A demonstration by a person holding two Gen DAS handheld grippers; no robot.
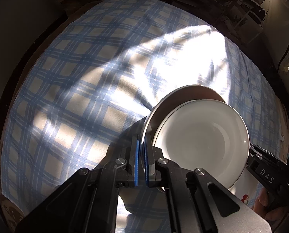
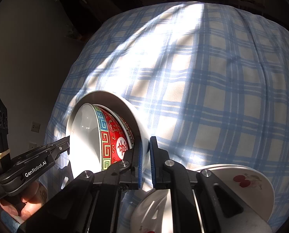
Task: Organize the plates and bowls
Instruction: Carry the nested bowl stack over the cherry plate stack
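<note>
I have both grippers on one stack, from opposite sides. My left gripper (image 1: 141, 155) is pinching the rim of the large white ceramic outer bowl (image 1: 183, 92), with the nested smaller white bowl (image 1: 200, 141) just right of its jaws. My right gripper (image 2: 146, 159) pinches the opposite wall, the red patterned bowl (image 2: 118, 136) just left of its jaws. The checked blue tablecloth (image 2: 212, 97) lies beyond; any lift, I judge, needs both hands moving together.
</note>
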